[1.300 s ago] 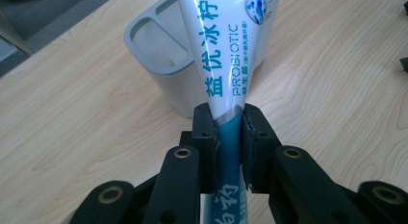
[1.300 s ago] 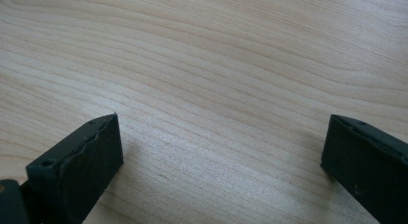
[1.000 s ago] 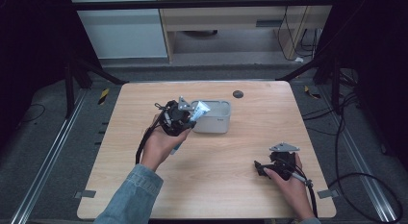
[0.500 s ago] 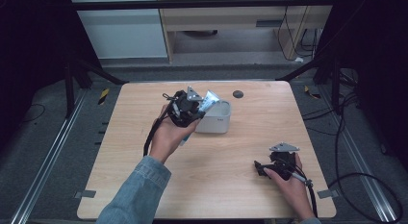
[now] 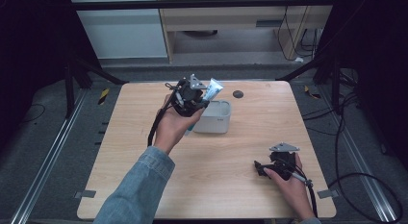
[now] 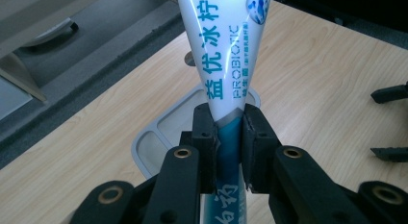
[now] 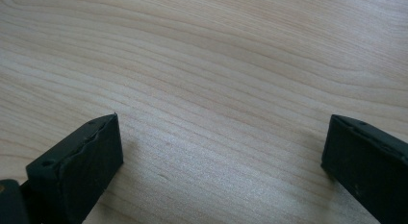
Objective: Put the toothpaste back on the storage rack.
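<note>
A white and teal toothpaste tube (image 6: 226, 56) stands between the pads of my left gripper (image 6: 227, 132), which is shut on it near its teal lower part. In the high view the left gripper (image 5: 192, 100) holds the toothpaste tube (image 5: 211, 89) in the air above the near left side of a grey tray (image 5: 219, 122). That grey tray (image 6: 149, 142) lies below the jaws in the left gripper view. My right gripper (image 5: 260, 167) rests near the table's front right, and its jaws (image 7: 221, 152) stand wide open over bare wood with nothing between them.
A small dark round disc (image 5: 237, 94) lies on the wooden table (image 5: 144, 118) behind the tray. The right gripper's two jaws (image 6: 389, 123) show at the right edge of the left gripper view. Cables and metal rails run along the floor on both sides.
My left hand has lifted the tube and carried it away from me and to the right, from beside the tray to above it. The right hand has stayed put.
</note>
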The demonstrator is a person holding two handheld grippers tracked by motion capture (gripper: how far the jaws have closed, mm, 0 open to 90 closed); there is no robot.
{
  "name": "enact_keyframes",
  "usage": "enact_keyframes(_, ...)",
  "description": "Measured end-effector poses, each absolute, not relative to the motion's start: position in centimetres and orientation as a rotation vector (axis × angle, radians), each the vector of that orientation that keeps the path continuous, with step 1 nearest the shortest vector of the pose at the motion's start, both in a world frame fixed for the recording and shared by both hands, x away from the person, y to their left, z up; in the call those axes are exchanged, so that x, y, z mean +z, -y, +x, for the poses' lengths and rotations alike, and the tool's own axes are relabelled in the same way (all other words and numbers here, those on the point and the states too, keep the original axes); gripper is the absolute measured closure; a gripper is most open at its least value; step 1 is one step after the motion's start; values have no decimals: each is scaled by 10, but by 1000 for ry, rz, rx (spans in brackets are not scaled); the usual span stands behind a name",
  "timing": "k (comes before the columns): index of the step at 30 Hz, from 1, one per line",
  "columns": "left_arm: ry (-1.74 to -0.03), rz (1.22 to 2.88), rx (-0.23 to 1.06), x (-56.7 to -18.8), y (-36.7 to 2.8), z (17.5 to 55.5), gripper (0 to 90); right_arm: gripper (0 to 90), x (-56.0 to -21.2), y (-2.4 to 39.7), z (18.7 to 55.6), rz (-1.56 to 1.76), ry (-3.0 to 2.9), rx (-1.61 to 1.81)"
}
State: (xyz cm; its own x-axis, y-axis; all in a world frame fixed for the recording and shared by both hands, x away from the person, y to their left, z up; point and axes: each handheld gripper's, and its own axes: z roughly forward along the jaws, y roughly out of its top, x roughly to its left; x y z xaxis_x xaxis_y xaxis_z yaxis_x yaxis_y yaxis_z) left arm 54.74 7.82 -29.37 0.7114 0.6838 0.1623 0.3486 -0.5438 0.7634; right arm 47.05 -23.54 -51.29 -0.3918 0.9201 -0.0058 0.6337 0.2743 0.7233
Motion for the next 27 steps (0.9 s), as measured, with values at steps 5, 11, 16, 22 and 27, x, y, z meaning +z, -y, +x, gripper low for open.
enact_keyframes(5,-785,2165,590,-293,-77,549,777,8,-513,235,470,1401,-2124,904)
enact_keyframes(11,-779,2144,595,-290,-74,549,777,8,-513,235,471,1400,-2123,904)
enact_keyframes(16,-751,2154,633,-287,-67,546,777,8,-513,235,470,1402,-2123,903)
enact_keyframes(22,-757,2110,613,-280,-65,548,777,8,-513,235,470,1399,-2126,907)
enact_keyframes(27,-769,2073,614,-276,-64,552,778,8,-513,235,470,1394,-2128,903)
